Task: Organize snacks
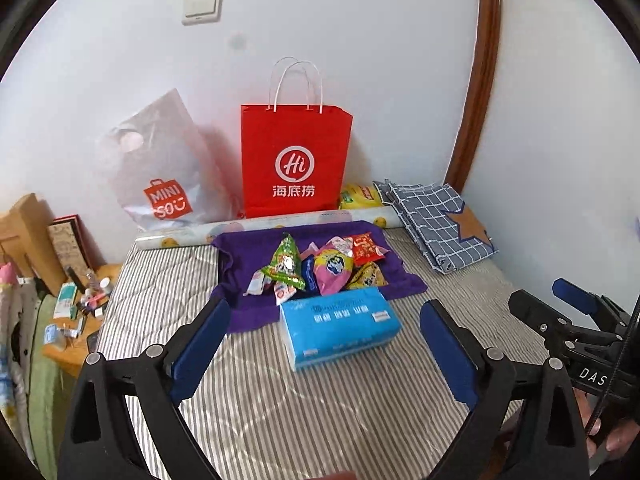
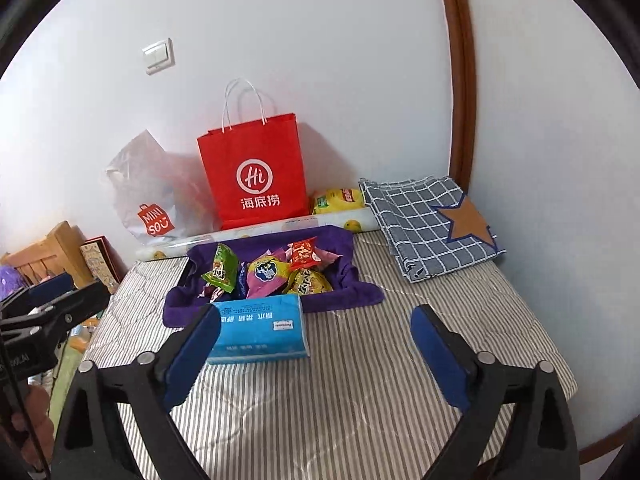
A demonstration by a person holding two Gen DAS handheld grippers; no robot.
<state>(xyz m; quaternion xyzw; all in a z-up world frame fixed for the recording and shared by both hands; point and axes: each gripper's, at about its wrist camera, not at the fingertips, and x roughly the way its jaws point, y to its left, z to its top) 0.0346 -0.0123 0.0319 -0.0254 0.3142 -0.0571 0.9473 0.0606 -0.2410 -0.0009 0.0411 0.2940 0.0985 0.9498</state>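
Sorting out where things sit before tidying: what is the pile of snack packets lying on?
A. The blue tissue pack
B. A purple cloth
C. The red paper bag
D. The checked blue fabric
B: the snack packets lie heaped on the purple cloth spread over the striped mattress, behind the blue tissue pack.

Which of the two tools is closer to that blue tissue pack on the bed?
Left, though only slightly. The blue tissue pack lies just ahead of the open left tool, centred between its fingers. The open right tool sits off to the pack's right, its left finger overlapping the pack's corner.
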